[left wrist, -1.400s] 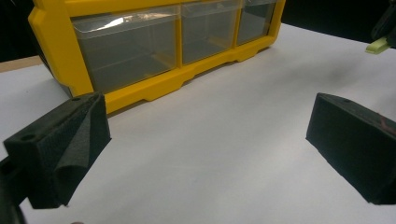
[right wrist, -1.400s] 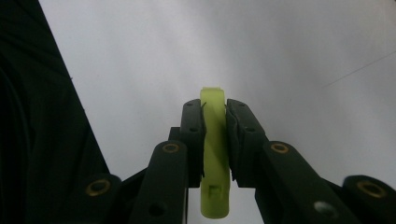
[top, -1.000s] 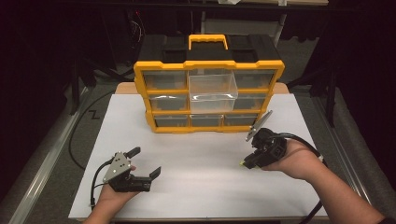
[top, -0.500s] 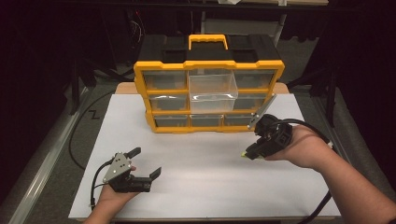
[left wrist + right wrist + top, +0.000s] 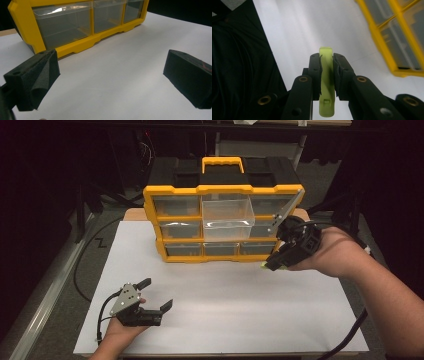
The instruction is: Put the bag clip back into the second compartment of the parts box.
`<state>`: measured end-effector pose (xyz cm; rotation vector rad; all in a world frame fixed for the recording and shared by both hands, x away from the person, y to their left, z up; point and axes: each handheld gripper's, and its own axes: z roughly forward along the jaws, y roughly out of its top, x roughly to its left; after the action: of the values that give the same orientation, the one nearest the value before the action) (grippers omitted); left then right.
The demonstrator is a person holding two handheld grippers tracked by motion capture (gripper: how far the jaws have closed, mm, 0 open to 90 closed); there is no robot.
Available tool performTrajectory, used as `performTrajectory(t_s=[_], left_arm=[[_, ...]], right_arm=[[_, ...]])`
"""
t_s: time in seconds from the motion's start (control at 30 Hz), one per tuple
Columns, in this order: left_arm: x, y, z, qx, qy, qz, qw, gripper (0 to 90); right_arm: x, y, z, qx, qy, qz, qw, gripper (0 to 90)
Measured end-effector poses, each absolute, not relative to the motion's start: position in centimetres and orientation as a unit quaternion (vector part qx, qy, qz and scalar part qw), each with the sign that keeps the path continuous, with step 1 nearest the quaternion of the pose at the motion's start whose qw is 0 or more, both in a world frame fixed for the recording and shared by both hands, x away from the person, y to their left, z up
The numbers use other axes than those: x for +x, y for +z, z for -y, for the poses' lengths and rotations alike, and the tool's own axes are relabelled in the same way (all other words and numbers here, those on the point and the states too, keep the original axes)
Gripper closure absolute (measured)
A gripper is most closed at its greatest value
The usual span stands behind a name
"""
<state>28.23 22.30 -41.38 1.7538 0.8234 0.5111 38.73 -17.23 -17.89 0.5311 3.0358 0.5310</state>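
Observation:
A yellow and black drawer organiser (image 5: 175, 195) stands at the back of the white sheet, with its middle clear drawer (image 5: 227, 215) pulled out. My right gripper (image 5: 270, 264) hovers by the organiser's right side, tilted down and to the left. It is shut on a small lime-green plastic piece (image 5: 327, 80), whose tip (image 5: 263, 265) peeks out past the jaws. My left gripper (image 5: 156, 294) rests low near the front left of the sheet, open and holding nothing. In the left gripper view the organiser's bottom row of clear drawers (image 5: 62, 26) lies ahead.
The white sheet (image 5: 225, 315) covers the table. Black cables trail off the left edge (image 5: 82, 270) and behind the right arm (image 5: 350, 340). Dark floor and stands surround the table.
My right gripper has moved up and away from the front, toward the organiser's right side, keeping the green piece. The left gripper has stayed put.

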Motion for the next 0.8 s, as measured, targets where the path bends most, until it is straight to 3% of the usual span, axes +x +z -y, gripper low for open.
performTrajectory(t_s=[0.8], left_arm=[[28.1, -41.3, -22.4, 0.733, 0.211, -0.345, 0.546, 1.7]], right_arm=[[41.3, -10.0, 14.4, 0.162, 0.182, -0.969, 0.038, 79.0]])
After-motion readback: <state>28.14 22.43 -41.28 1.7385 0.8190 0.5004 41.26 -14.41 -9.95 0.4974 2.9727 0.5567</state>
